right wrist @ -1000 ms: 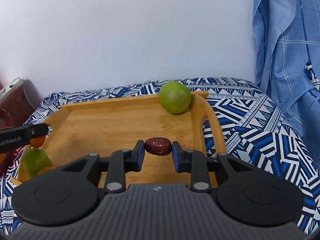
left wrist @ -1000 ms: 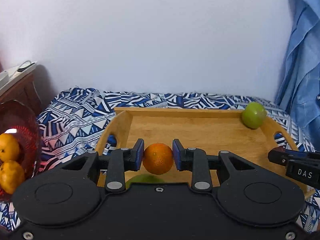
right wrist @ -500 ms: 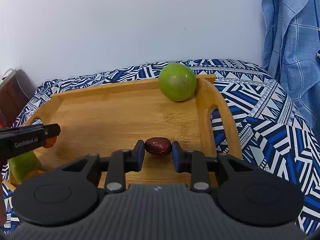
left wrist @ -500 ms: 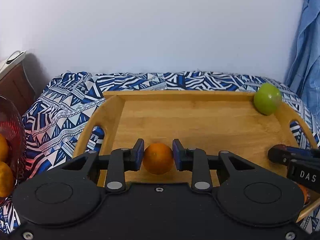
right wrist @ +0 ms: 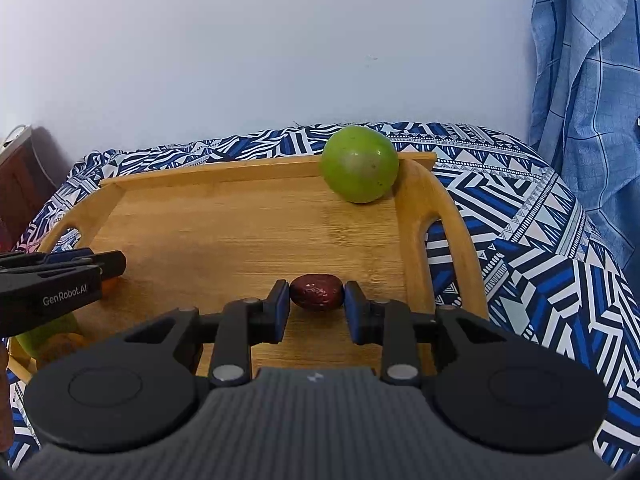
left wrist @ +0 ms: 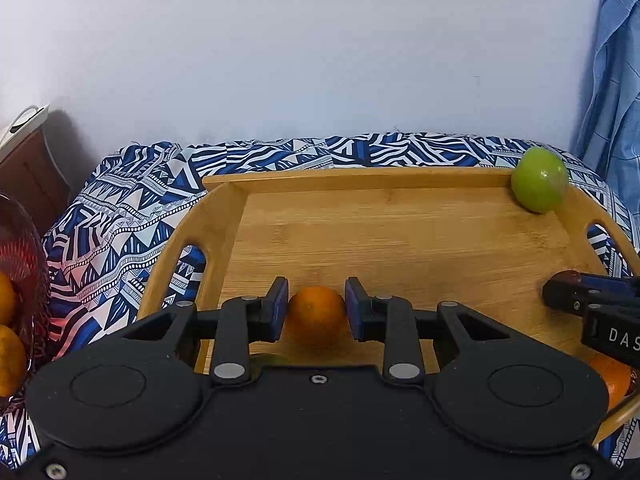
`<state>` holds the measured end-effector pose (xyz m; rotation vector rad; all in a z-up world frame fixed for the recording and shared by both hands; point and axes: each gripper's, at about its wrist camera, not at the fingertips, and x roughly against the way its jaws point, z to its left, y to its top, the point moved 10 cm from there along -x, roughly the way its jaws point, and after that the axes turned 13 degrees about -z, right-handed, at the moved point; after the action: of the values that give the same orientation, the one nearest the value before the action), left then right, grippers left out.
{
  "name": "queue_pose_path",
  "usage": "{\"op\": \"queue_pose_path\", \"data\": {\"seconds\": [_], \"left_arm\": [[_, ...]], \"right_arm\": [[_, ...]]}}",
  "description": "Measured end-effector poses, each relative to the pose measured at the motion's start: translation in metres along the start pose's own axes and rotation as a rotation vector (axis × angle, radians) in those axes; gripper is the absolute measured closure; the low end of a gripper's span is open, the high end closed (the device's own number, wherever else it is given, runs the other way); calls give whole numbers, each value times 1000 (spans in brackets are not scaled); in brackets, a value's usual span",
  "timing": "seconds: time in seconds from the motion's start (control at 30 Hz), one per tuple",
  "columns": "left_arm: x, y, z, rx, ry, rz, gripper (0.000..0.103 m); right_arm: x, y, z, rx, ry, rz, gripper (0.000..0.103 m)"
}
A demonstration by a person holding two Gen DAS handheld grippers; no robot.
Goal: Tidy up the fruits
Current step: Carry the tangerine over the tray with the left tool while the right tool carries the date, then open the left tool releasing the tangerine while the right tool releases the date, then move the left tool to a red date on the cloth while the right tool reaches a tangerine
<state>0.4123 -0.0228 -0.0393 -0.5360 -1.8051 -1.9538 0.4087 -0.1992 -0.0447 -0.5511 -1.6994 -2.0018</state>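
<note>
Two tools are seen over a wooden tray (left wrist: 224, 216), each clenched on a piece of fruit. Compared with a second ago, both are seen lower and closer to the tray floor: more of the tray is visible ahead of each, and the red bowl (left wrist: 24, 264) of oranges at the left has slid toward the edge of the left wrist view.

An orange (left wrist: 316, 316), round and dull-skinned, is gripped by the left tool (left wrist: 316, 310) near the tray's front left part. A small dark red fruit (right wrist: 317, 292), oval, glossy and wrinkled, is gripped by the right tool (right wrist: 317, 300) near the tray's right wall. Whether either fruit touches the wood cannot be told.

A large green fruit (right wrist: 360, 164) is lodged in the tray's far right corner, against both walls. Another green fruit (right wrist: 48, 332) is partly hidden at the front left corner. The tray is set on a surface covered by a blue and white patterned cloth (right wrist: 520, 240).
</note>
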Motion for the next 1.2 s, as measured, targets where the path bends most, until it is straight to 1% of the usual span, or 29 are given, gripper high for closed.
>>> {"op": "queue_pose_path", "data": {"seconds": [0.13,0.23,0.33,0.37,0.4,0.43,0.47,0.5,0.57,0.63,0.67,0.73,0.8,0.9,1.0,1.1,1.2], "left_arm": [[0,0,-1,-4,1,-3,74],[2,0,-1,-11,-2,-9,74],[3,0,-2,-13,-6,-14,73],[4,0,-2,-13,-8,-11,73],[7,0,-2,-11,-11,-7,68],[11,0,-2,-6,-22,-6,63],[18,2,-2,-3,-37,-19,52],[26,4,-1,-1,-52,-44,44],[42,6,0,-12,-68,-83,41],[57,7,2,-31,-74,-101,39],[63,7,4,-36,-73,-107,37],[78,8,5,-38,-84,-115,30],[92,7,7,-28,-99,-113,21],[107,0,9,-32,-105,-71,20],[118,-12,5,-57,-113,-11,20],[126,-28,0,-71,-113,55,20],[129,-42,-4,-49,-135,114,20]], "right_arm": [[0,0,1,8,-4,-1,68],[0,0,2,13,-8,-4,65],[1,0,3,12,-7,-6,58],[1,0,3,9,-5,-9,52],[3,0,3,3,-2,-14,49],[5,0,2,-5,2,-24,41],[9,1,2,-12,12,-41,33],[14,2,3,-11,18,-55,31],[23,3,3,7,25,-82,30],[35,3,2,6,36,-102,28],[41,4,2,-4,45,-112,26],[56,6,-1,-29,66,-136,24],[70,7,-2,-41,81,-156,22],[91,7,-2,-39,97,-182,19],[110,2,1,-22,109,-188,17],[123,-6,5,18,113,-171,16],[133,-20,13,67,120,-151,15]]}}
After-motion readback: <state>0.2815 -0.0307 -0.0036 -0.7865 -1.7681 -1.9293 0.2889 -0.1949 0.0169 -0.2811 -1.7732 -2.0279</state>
